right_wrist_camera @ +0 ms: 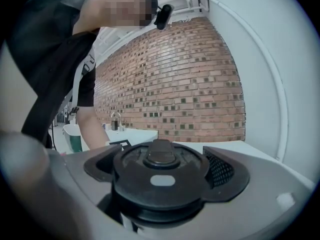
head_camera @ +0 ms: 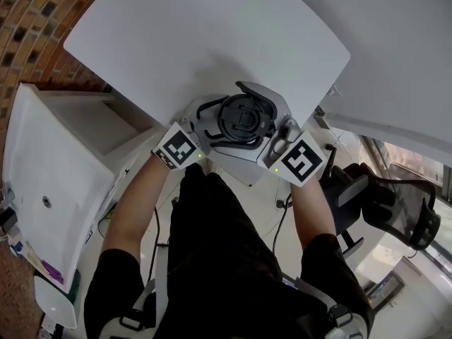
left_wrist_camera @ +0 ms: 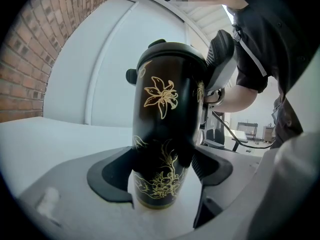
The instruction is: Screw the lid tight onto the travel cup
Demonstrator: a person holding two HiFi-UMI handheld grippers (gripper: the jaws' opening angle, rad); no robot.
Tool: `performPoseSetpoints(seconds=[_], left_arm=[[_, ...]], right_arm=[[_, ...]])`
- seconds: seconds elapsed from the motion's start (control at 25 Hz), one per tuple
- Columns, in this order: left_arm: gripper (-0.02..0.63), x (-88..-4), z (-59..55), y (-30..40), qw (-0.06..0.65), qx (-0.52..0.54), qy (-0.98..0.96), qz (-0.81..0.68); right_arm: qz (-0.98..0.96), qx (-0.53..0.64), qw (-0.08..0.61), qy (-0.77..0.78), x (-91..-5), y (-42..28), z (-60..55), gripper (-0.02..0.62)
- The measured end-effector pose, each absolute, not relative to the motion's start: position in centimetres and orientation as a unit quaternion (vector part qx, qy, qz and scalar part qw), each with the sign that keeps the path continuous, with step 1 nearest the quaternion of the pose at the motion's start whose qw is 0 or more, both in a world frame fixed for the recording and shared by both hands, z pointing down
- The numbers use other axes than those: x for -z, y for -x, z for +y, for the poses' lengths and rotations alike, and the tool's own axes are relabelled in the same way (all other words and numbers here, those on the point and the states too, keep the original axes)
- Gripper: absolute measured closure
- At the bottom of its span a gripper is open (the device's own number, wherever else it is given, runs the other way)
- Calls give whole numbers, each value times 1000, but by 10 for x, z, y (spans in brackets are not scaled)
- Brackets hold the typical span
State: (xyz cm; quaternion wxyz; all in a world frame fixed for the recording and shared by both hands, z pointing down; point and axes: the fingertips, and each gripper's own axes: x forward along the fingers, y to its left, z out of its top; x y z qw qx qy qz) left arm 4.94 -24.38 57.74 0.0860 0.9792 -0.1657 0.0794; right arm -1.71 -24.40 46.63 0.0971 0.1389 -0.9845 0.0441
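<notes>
The travel cup (left_wrist_camera: 162, 134) is black with gold flowers and stands upright on the white table (left_wrist_camera: 50, 144). My left gripper (left_wrist_camera: 162, 176) is shut on the cup's lower body, a pad on each side. The black lid (right_wrist_camera: 160, 171) sits on top of the cup, and my right gripper (right_wrist_camera: 162, 176) is shut on the lid's rim. In the head view the lid (head_camera: 242, 119) lies at the table's near edge, with the left gripper (head_camera: 222, 124) and the right gripper (head_camera: 260, 119) closing round it from either side. The lid's thread is hidden.
The round white table (head_camera: 212, 41) stretches away from me. A second white table (head_camera: 402, 55) lies to the right. A white cabinet (head_camera: 56, 168) stands at my left and a black office chair (head_camera: 395, 210) at my right. A brick wall (right_wrist_camera: 190, 84) is behind.
</notes>
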Motion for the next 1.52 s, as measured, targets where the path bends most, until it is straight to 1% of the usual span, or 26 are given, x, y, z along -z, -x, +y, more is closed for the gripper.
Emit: performPoseSetpoints(seconds=[0.16, 0.4, 0.68, 0.88, 1.0, 1.08, 1.12, 1.16, 1.2, 1.24, 1.36, 1.52], left_arm=[[235, -577, -243, -50, 87, -79, -979, -165], [235, -577, -244, -50, 85, -79, -979, -166], [235, -576, -243, -51, 86, -78, -980, -164], [235, -577, -243, -50, 86, -80, -979, -165], [235, -577, -243, -50, 87, -80, -979, -165], [235, -577, -244, -50, 86, -79, -979, -166], [235, -577, -244, -50, 85, -79, -979, -166], [235, -576, -244, -51, 85, -78, -979, -165], [235, -576, -244, -51, 85, -79, -979, -165], [235, -576, -244, -51, 86, -79, -979, -165], [235, -577, -243, -51, 87, -80, -979, -164], [235, -577, -243, -51, 88, -81, -979, -163]], right_arm=[[-986, -47, 77, -140, -463, 16, -244, 93], [-984, -44, 71, -158, -461, 16, -247, 94], [-958, -50, 47, -279, -458, 11, -257, 94], [-926, -51, 27, -374, -456, 5, -265, 107], [-912, -50, 21, -406, -457, 2, -266, 107], [-916, -58, 14, -397, -458, 4, -264, 96], [-922, -67, 8, -382, -458, 5, -261, 53], [-928, -79, 1, -363, -458, 6, -258, 41], [-936, -91, -4, -341, -457, 5, -254, 15], [-943, -100, -6, -317, -457, 4, -251, 6], [-965, -105, 14, -239, -458, -4, -244, 8], [-983, -63, 57, -162, -455, -4, -244, 11]])
